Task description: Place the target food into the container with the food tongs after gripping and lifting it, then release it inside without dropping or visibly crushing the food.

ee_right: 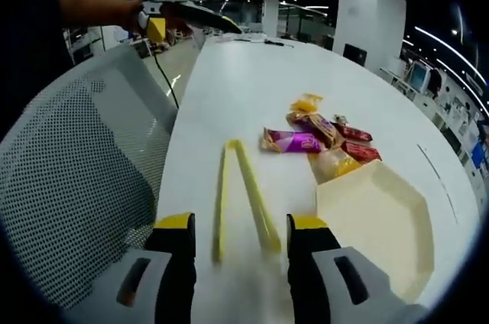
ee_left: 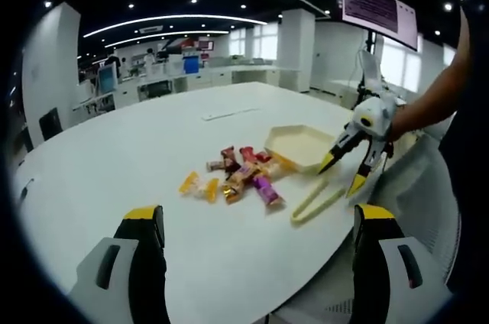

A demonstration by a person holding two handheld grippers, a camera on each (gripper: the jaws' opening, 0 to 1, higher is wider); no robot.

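Yellow food tongs (ee_right: 243,194) lie on the white table (ee_right: 252,79), joined end away from me, the two arms spreading toward my right gripper (ee_right: 241,223). That gripper is open, its jaws standing either side of the tongs' near ends. A pile of wrapped snacks (ee_right: 317,133) lies just beyond, beside a cream hexagonal container (ee_right: 374,225) with nothing in it. In the left gripper view my left gripper (ee_left: 258,217) is open over bare table, well short of the snacks (ee_left: 237,175), tongs (ee_left: 317,202) and container (ee_left: 302,144). The right gripper (ee_left: 341,175) hovers open above the tongs.
A grey mesh chair (ee_right: 76,163) stands against the table's edge by the right gripper and also appears in the left gripper view as the chair (ee_left: 416,186). A person's hand holds the left gripper (ee_right: 183,22) far up the table. Desks and monitors fill the office behind.
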